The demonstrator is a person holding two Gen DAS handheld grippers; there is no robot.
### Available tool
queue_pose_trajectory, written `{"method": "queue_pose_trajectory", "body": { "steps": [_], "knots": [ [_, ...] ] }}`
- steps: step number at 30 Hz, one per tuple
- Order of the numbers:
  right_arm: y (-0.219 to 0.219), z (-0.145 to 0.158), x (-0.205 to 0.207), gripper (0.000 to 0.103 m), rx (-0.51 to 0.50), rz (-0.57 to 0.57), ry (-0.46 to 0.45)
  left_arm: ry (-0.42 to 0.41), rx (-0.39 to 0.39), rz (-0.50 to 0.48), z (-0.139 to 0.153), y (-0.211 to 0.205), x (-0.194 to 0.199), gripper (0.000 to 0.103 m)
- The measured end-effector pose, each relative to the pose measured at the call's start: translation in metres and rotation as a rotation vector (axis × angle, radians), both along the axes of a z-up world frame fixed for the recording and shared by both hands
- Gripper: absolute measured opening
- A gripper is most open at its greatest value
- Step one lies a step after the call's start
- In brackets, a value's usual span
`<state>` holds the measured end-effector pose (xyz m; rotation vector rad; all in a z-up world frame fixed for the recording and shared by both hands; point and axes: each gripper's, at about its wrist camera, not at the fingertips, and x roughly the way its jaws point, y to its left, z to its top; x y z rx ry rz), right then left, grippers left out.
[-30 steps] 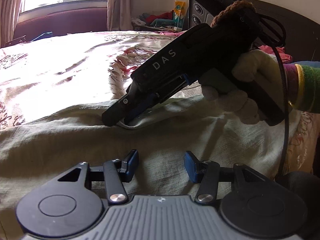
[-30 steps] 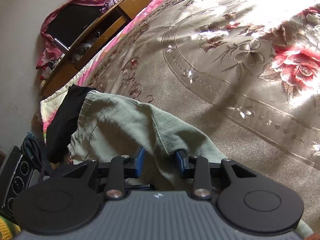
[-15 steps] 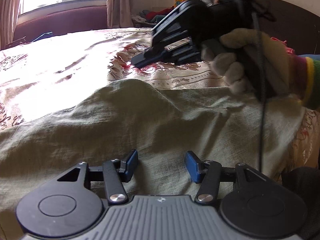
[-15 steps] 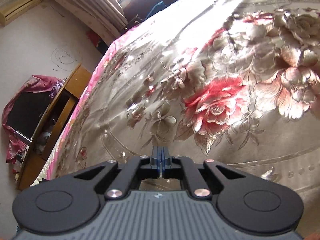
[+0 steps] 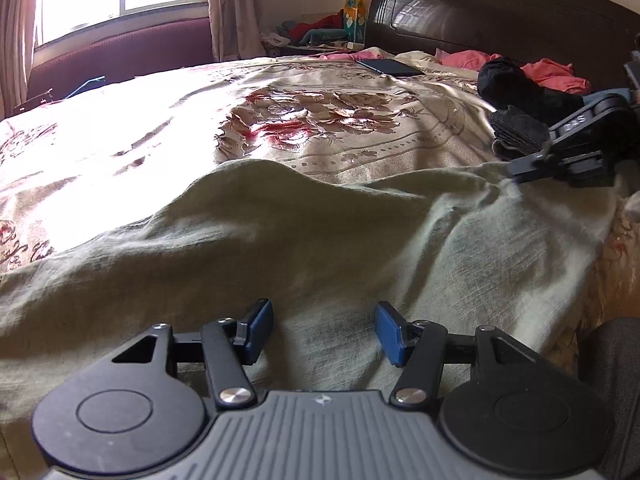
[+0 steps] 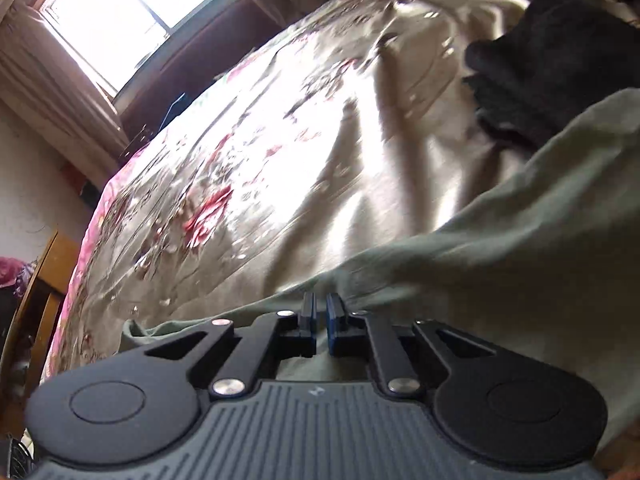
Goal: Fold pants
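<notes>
While the green pants (image 5: 320, 240) lie spread and rumpled across the near part of the floral bed (image 5: 120, 128), my left tongs (image 5: 323, 332) hang over the cloth, jaws apart and just widened, gripping nothing. Farther right, my right tongs (image 6: 320, 314) sit at the pants' far edge, jaws nearly together; whether cloth is pinched I cannot tell. Dark clothes (image 5: 516, 92) lie just beyond.

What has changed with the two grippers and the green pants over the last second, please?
The right gripper let go of the rumpled olive-green cotton pants, closing its jaws empty, and swung from their middle to their right edge. The left gripper kept hovering over the pants, its jaws just opening wider with nothing between them. The pants stayed spread on the floral satin bedspread.
</notes>
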<state>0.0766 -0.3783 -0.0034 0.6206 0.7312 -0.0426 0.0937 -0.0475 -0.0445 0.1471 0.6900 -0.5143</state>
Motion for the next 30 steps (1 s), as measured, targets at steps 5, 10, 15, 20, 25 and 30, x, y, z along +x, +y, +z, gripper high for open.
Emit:
{"method": "queue_pose_trajectory", "body": {
  "steps": [5,10,15,20,25,30],
  "knots": [
    [-0.09,-0.007,-0.089,0.01,0.037,-0.32,-0.02,-0.049,0.057,-0.006,0.0,-0.011,-0.006,0.074],
    [-0.124,-0.037,-0.131,0.007,0.072,-0.448,-0.026,-0.144,0.197,-0.052,0.005,-0.038,-0.017,0.073],
    [-0.14,-0.05,-0.119,0.015,0.183,-0.44,-0.099,-0.138,0.214,-0.07,0.019,-0.06,-0.016,0.073],
    [-0.147,-0.057,-0.124,0.014,0.258,-0.483,-0.164,-0.128,0.193,-0.08,0.03,-0.077,-0.012,0.073],
    [-0.159,-0.07,-0.149,0.019,0.446,-0.514,-0.202,-0.104,0.194,-0.12,0.026,-0.091,-0.016,0.073],
    [-0.149,-0.076,-0.149,0.026,0.609,-0.379,-0.136,-0.094,0.178,-0.178,0.027,-0.107,-0.028,0.073]
  ]
}}
